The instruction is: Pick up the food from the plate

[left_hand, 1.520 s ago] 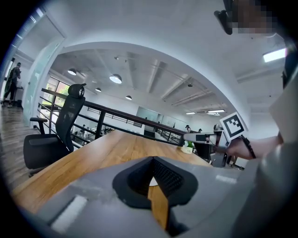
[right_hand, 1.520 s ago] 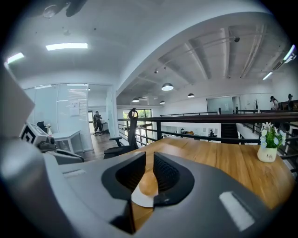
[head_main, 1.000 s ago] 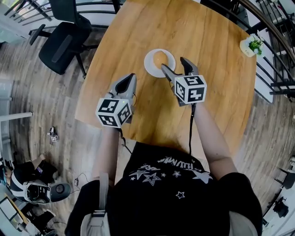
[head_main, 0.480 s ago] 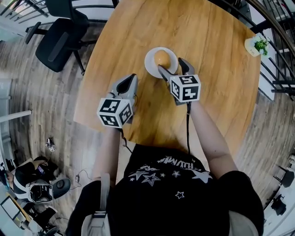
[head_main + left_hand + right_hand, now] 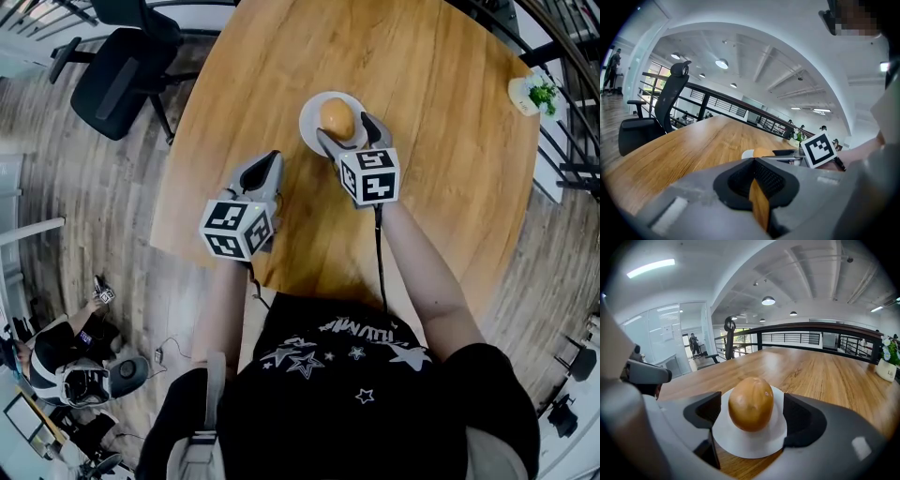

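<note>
A golden-brown bun (image 5: 337, 117) lies on a small white plate (image 5: 311, 110) on the round wooden table (image 5: 441, 169). My right gripper (image 5: 347, 129) reaches over the plate's near edge. Its jaws are opening and stand on either side of the bun without pressing it. In the right gripper view the bun (image 5: 751, 403) sits between the two dark pads (image 5: 799, 416), with a gap on both sides, above the plate (image 5: 740, 446). My left gripper (image 5: 265, 165) hovers over the table left of the plate, shut and empty. The left gripper (image 5: 759, 199) shows only a thin slit of wood between its jaws.
A black office chair (image 5: 122, 75) stands off the table's far left edge. A small potted plant (image 5: 536, 94) sits at the table's far right, near a black railing (image 5: 572, 141). The table's near edge runs just below my left gripper. A person sits on the floor at lower left (image 5: 66, 366).
My right gripper has moved forward over the plate, so its jaws now flank the bun instead of stopping short of it. The left gripper has hardly moved.
</note>
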`<state>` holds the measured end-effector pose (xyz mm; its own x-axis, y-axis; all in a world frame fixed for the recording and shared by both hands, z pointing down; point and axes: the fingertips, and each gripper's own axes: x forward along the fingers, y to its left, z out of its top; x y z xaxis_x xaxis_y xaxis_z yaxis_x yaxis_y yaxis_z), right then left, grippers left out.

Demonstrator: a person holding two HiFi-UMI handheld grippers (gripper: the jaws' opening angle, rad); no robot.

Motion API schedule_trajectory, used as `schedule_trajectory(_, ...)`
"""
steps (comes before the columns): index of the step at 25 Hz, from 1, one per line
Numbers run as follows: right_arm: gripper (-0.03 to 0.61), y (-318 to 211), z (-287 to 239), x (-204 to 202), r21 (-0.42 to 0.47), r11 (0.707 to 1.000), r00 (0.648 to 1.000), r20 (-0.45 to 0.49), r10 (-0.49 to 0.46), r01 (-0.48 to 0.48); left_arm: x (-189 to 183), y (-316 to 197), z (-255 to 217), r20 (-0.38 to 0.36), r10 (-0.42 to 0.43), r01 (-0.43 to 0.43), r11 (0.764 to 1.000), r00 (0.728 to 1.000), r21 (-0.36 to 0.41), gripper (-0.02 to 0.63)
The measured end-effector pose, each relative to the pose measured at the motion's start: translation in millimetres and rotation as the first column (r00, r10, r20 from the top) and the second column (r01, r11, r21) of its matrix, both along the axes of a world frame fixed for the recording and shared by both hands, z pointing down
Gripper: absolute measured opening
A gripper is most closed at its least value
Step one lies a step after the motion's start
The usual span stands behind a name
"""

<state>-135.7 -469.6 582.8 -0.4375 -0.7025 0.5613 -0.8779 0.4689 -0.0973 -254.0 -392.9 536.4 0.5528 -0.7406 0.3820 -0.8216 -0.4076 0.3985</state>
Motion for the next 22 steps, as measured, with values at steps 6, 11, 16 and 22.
schedule_trajectory(6, 0.405, -2.8, 9.8, -6.1, -0.013, 1.000, 1.000, -0.018, -0.012, 0.012, -4.8, -3.2, 5.1, -0.002, -0.008, 0.008, 1.000, 1.000, -0.011, 0.002)
schedule_trajectory(11, 0.400, -5.7, 9.8, -6.3, -0.007, 1.000, 1.000, -0.023, -0.001, 0.000, -4.6, -1.8, 6.9, -0.004, -0.005, 0.005, 1.000, 1.000, -0.018, 0.002)
schedule_trajectory(16, 0.354, -7.5, 12.7, -3.5, -0.008, 1.000, 0.999, -0.033, 0.022, -0.022, -9.8, -0.7, 10.5, -0.002, -0.010, 0.010, 1.000, 1.000, -0.024, 0.002)
schedule_trajectory(22, 0.335, -5.4, 12.1, -4.5, -0.014, 1.000, 0.998, -0.052, 0.021, -0.021, -14.4, 1.2, 11.0, -0.002, -0.012, 0.012, 1.000, 1.000, -0.022, 0.002)
